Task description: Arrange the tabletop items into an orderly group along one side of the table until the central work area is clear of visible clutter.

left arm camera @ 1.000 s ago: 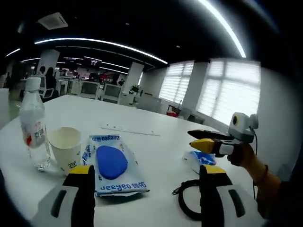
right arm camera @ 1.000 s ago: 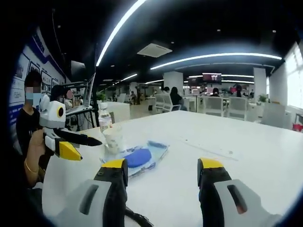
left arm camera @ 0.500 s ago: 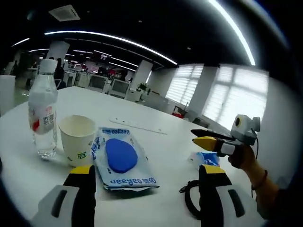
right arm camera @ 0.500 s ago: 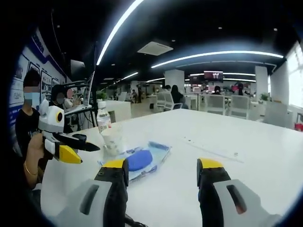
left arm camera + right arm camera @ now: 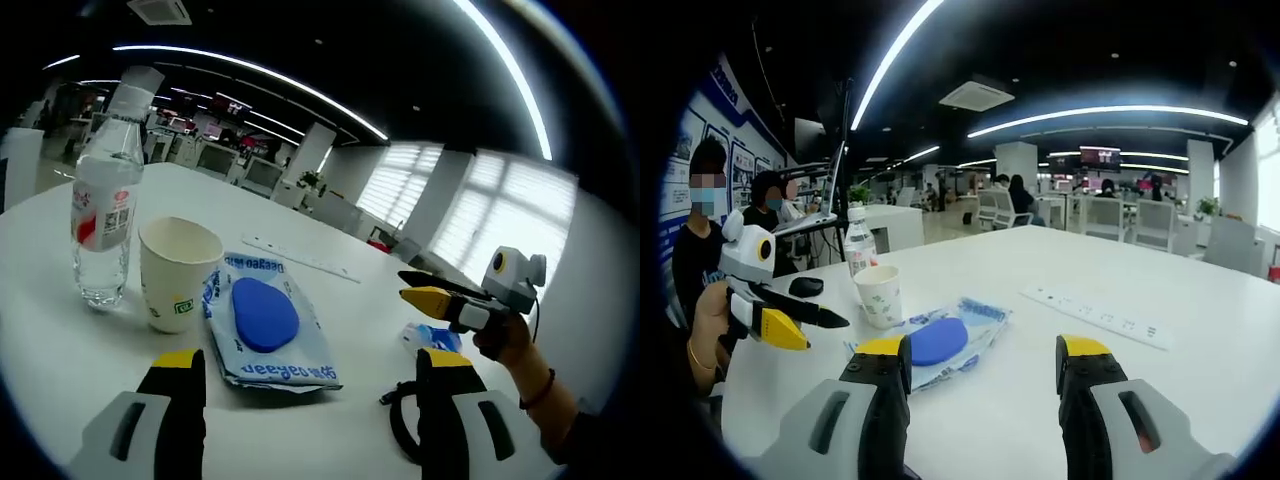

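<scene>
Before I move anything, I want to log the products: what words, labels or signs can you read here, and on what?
"deegeo": my best reading of the blue lettering on the white-and-blue flat plastic pouch, printed at both ends.
Red-and-white label on the clear plastic water bottle: too blurred to read.
Green square mark on the white paper cup: unreadable.
Blue wall posters: too small.

Bright ceiling light strips [image 5: 1110, 115], window [image 5: 500, 215] glare, fisheye-bent edges

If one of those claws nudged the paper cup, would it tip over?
Probably easily. The paper cup stands upright, looks empty and thin-walled, so likely light. It would probably slide or topple on the smooth white table, and a hard squeeze might crush it.
</scene>
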A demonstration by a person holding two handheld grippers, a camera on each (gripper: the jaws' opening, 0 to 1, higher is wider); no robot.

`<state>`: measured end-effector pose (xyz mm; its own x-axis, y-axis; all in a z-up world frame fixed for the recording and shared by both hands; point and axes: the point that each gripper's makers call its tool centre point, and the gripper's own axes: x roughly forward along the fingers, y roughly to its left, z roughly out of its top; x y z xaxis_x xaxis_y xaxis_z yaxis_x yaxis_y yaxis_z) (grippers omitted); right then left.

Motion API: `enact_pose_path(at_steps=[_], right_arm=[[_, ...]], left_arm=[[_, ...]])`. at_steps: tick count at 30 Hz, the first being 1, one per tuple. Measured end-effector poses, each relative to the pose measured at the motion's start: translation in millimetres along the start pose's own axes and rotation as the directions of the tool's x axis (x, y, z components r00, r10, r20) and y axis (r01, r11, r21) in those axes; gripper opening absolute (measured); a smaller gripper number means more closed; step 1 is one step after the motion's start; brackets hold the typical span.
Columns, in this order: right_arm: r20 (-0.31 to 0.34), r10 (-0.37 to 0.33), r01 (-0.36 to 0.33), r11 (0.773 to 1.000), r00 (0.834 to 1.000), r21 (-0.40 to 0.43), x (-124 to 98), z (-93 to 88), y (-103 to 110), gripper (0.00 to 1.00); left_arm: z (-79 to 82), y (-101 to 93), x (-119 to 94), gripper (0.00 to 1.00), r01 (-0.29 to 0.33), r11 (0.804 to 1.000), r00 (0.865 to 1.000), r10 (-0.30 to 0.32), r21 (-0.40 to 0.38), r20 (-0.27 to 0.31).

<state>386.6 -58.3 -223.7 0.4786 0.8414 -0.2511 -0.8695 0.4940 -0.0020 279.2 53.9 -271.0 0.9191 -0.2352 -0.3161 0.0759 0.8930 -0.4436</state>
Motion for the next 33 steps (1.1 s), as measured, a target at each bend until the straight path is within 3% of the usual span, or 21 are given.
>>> enact_pose_path(at_steps=[8,14,26,33], right_arm=[[-0.03,0.005,-0.005,1.0,1.0,-0.006,24,1.2,-1,0.56],[-0.014,0.005,-0.005,1.0,1.0,-0.011,33,4.7,3,0.53],[-0.051,0.015,-0.016,1.0,0.999,-0.022,55,2.0,6,0.54],[-0.064,0.009,-0.01,1.0,0.998,-0.008,64,-1.0,4,0.54]], left_arm=[[-4.9,6.8,1,0.86,-0.016,0.999,1.0,0.016,-0.039,-0.015],[-4.6,8.7,5,0.86,-0.02,0.998,1.0,0.02,-0.056,-0.013],[-9.4,16.3,13,0.8,-0.028,0.988,0.999,0.024,-0.153,-0.023],[-16.6,19.1,17,0.78,-0.04,0.985,0.999,0.033,-0.167,-0.042]])
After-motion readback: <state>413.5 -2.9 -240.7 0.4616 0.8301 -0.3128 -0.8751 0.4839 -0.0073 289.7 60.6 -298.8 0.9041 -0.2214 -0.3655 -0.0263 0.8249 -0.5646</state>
